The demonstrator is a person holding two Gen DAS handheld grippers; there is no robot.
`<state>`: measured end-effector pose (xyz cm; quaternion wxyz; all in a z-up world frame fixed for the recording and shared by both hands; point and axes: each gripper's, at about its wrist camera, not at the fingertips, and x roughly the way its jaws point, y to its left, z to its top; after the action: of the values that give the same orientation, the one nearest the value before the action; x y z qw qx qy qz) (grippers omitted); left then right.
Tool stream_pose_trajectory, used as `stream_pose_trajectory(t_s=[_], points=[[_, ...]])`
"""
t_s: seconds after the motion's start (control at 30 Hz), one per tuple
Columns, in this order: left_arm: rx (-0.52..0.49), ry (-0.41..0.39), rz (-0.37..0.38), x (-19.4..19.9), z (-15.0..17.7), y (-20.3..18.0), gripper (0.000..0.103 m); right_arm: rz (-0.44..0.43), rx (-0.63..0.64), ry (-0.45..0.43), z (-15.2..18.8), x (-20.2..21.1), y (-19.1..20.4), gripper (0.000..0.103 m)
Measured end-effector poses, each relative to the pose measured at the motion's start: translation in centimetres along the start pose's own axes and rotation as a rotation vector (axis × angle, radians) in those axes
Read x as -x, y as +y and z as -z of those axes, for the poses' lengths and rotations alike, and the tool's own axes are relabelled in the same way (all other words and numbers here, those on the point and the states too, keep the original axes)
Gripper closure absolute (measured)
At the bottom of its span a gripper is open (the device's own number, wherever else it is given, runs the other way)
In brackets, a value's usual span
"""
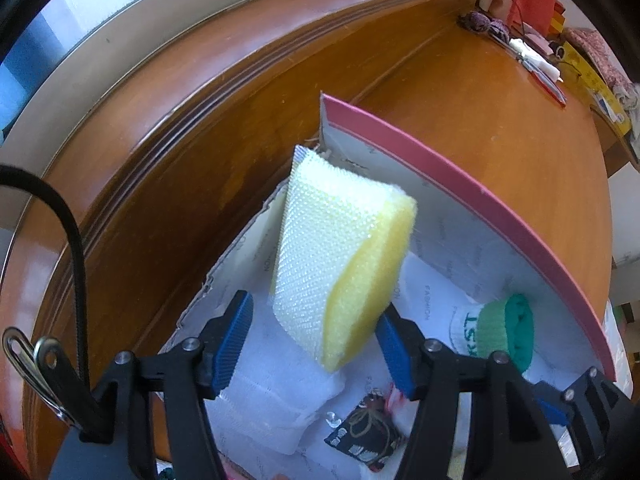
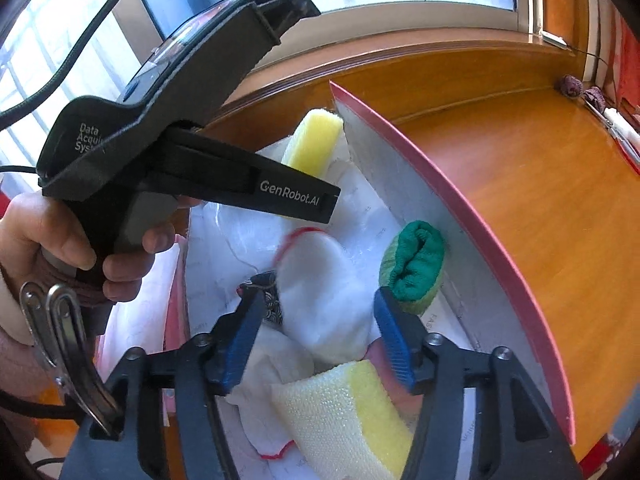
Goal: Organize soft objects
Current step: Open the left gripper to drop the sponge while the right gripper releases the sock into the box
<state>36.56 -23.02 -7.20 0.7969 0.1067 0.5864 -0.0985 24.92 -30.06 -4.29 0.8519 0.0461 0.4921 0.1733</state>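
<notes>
Left hand-held gripper (image 1: pixel 316 350) open w/ yellow sponge (image 1: pixel 340 264) between jaws, over pink-rimmed box (image 1: pixel 460 184).

The sponge (image 1: pixel 340 264) is yellow with a pale dotted mesh face. The box (image 1: pixel 460 184) has a pink rim and grey printed lining. The rolled sock (image 1: pixel 516 330) is green. The small pouch (image 1: pixel 366 436), lower centre, looks black with a gold pattern. The bench (image 1: pixel 500 120) is orange-brown wood.
</notes>
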Motion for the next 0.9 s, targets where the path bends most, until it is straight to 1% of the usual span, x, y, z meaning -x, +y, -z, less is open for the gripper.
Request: stream_pose_trajectory(t_s=[0.07,0.33,0.63,0.9], points=[[0.001,-0.005,0.004,0.2,0.1,0.0,0.034,0.005,0.005,-0.005,0.0,0.2,0.1,0.039],[-0.004,-0.029,0.018,1.6,0.5,-0.4,0.034,0.020,0.002,-0.023,0.3,1.3,-0.3,0.038],[-0.002,-0.059,0.024,3.3,1.1,-0.7,0.034,0.036,-0.005,-0.050,1.5,4.3,0.3,0.038],[0.010,-0.086,0.031,5.4,2.4,-0.2,0.034,0.042,-0.010,-0.066,1.9,4.6,0.1,0.038]])
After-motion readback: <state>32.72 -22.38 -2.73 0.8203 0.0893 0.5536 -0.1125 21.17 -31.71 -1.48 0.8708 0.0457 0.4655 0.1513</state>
